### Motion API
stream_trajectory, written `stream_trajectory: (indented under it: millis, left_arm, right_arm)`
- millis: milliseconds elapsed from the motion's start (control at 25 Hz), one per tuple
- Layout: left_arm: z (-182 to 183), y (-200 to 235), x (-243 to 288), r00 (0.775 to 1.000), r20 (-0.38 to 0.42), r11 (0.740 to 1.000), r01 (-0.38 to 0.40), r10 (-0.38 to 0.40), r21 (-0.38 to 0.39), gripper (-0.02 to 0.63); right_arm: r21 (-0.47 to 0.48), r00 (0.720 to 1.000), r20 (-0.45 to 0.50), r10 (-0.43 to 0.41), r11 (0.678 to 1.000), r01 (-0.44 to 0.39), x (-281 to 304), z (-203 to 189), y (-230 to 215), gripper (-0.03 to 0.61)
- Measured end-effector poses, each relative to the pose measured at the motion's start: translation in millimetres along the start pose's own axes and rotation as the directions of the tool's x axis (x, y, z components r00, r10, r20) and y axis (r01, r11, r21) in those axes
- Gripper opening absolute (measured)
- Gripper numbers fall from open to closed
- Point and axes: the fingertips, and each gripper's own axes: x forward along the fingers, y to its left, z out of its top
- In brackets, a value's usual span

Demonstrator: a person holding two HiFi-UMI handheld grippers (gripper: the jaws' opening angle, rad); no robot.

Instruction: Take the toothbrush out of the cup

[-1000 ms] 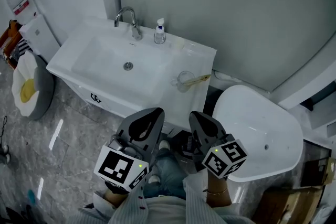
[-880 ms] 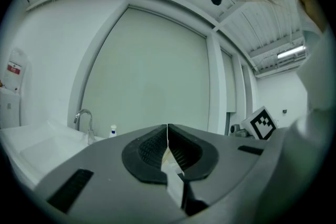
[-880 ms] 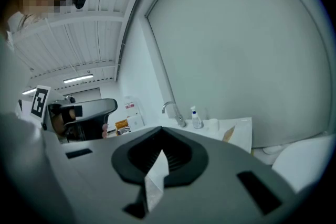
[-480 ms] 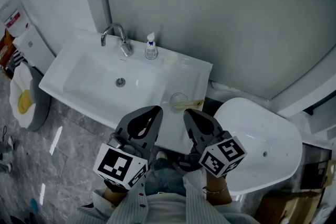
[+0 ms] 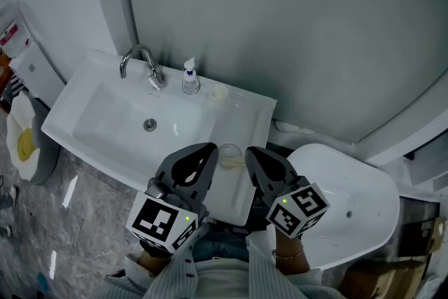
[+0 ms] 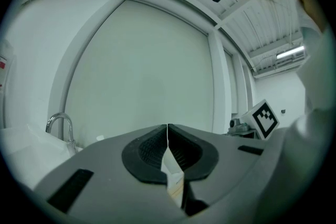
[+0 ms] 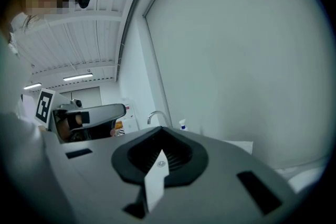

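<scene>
A clear cup (image 5: 229, 153) stands on the right part of the white basin counter (image 5: 255, 112), and a yellowish toothbrush (image 5: 235, 164) lies slanted in it. In the head view the cup shows in the gap between my two gripper tips. My left gripper (image 5: 208, 149) is just left of it and shut with nothing in it; its pads meet in the left gripper view (image 6: 167, 129). My right gripper (image 5: 251, 153) is just right of the cup, and its jaws look shut and empty (image 7: 160, 132). Neither gripper view shows the cup.
A chrome faucet (image 5: 138, 57) and a small spray bottle (image 5: 190, 78) stand at the back of the basin, under a large grey mirror. A white toilet (image 5: 350, 199) sits to the right. At the far left are a white cabinet (image 5: 28, 63) and a yellow-and-white cushion (image 5: 21, 143).
Both grippers have moved forward toward the basin. The cup and toothbrush, earlier beyond the right gripper's tip, now sit between the two gripper tips. Both grippers stayed shut.
</scene>
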Motion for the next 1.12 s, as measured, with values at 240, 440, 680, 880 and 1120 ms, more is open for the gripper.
stream_trajectory:
  millis: [240,440,680,880,1120]
  left_arm:
    - [-4,4,15,0.999,-0.012,0.999,0.037,-0.037,-0.013,0.02]
    - [-4,4,26,0.996,-0.028,0.996,0.083,-0.083,-0.018,0.02]
    - [-7,-1,35,0.989,-0.052,0.99,0.135,-0.136,-0.025,0.02]
    - [-15,-6,39,0.982,-0.081,0.986,0.168,-0.169,-0.021,0.02]
    - [-31,-10,45,0.973,-0.12,0.98,0.199,-0.197,-0.002,0.02]
  right_arm:
    - [0.006,0.999,0.003,-0.043,0.999,0.043,3,5,-17,0.012]
    - [0.014,0.997,0.002,-0.081,0.997,0.081,5,7,-22,0.012]
    - [0.03,0.994,-0.008,-0.109,0.994,0.109,4,5,-24,0.011]
    - [0.048,0.991,-0.007,-0.133,0.99,0.133,1,3,-29,0.012]
    - [0.066,0.987,-0.002,-0.164,0.984,0.163,-2,2,-35,0.011]
